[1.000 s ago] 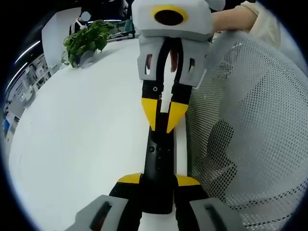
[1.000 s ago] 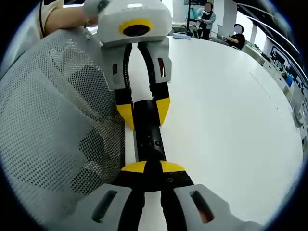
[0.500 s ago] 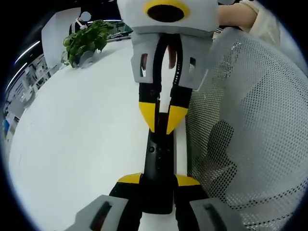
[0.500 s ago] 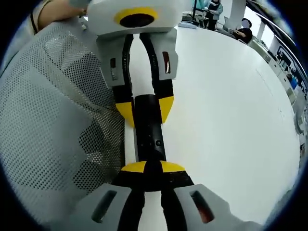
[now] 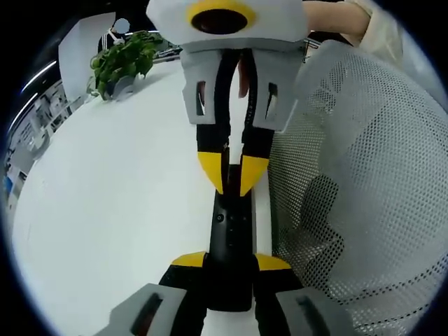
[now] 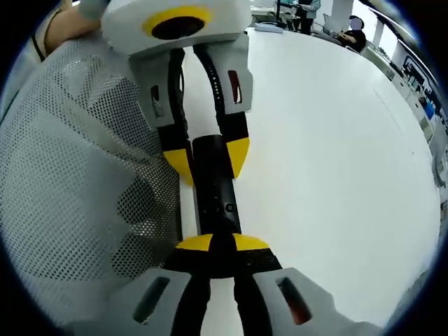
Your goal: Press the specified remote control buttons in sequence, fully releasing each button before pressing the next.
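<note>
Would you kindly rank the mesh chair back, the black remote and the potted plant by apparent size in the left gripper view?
1. mesh chair back
2. black remote
3. potted plant; it stands farther away, so true size is unsure.

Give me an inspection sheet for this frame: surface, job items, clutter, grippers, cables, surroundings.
Surface: white table, bare where visible.
Job's things: black remote control lying on the table, one end clamped between the left gripper's jaws.
Clutter: potted plant at the table's far edge.
Grippers: left gripper shut on the remote; right gripper shut, its yellow tips together over the remote's button face; contact cannot be told.
Cables: nothing seen.
Surroundings: grey mesh chair back beside the table; a person's arm behind the right gripper; seated people far off.
</note>
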`<state>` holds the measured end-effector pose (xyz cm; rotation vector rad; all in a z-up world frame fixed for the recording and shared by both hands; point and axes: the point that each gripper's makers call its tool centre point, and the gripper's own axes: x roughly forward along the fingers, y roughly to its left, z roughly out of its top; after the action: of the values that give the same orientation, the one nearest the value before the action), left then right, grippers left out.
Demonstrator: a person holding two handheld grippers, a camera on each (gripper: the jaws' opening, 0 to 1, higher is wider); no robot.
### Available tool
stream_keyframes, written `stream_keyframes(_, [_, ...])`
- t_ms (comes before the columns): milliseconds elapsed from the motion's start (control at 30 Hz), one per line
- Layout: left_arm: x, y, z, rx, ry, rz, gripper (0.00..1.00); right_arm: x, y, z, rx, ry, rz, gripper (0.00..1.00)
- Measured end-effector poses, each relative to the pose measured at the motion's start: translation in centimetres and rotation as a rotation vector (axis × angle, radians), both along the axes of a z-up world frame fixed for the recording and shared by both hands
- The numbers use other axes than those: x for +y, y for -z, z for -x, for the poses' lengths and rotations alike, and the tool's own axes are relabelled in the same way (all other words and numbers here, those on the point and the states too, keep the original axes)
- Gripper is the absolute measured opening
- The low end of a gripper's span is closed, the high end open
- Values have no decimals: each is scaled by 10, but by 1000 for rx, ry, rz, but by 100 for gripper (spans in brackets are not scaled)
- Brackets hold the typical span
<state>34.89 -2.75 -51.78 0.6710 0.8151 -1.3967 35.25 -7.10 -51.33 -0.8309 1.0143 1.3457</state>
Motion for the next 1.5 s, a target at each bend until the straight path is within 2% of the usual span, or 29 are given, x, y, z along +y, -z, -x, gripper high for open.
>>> stream_keyframes(67, [0, 0, 0, 0, -1, 0, 24, 0, 0, -1, 14, 16, 15, 8])
stream_keyframes(167, [0, 0, 0, -1, -3, 0, 24, -2, -1, -2, 24, 34, -5, 8])
stream_keyframes(400, [0, 0, 0, -4, -5, -1, 24, -3, -3, -1, -14, 84, -133, 8])
stream_keyframes(500, [0, 0, 0, -4, -6, 1, 24, -2, -3, -2, -4, 139, -172, 8])
stream_keyframes(600, [0, 0, 0, -2, -8, 2, 24, -2, -3, 0, -13, 122, -185, 10])
stream_keyframes(667, [0, 0, 0, -3, -6, 2, 24, 0, -2, -1, -35, 93, -179, 10])
stream_keyframes(1000, [0, 0, 0, -7, 2, -2, 24, 3, 1, -3, -67, 21, -158, 10])
stream_keyframes(1167, [0, 0, 0, -4, 1, 0, 24, 4, 2, -4, -36, 17, -152, 9])
stream_keyframes(1400, [0, 0, 0, -4, 2, 0, 24, 6, 2, -1, -58, -79, -88, 8])
stream_keyframes(1500, [0, 0, 0, -3, 0, 2, 24, 7, 2, -2, -36, -60, -69, 8])
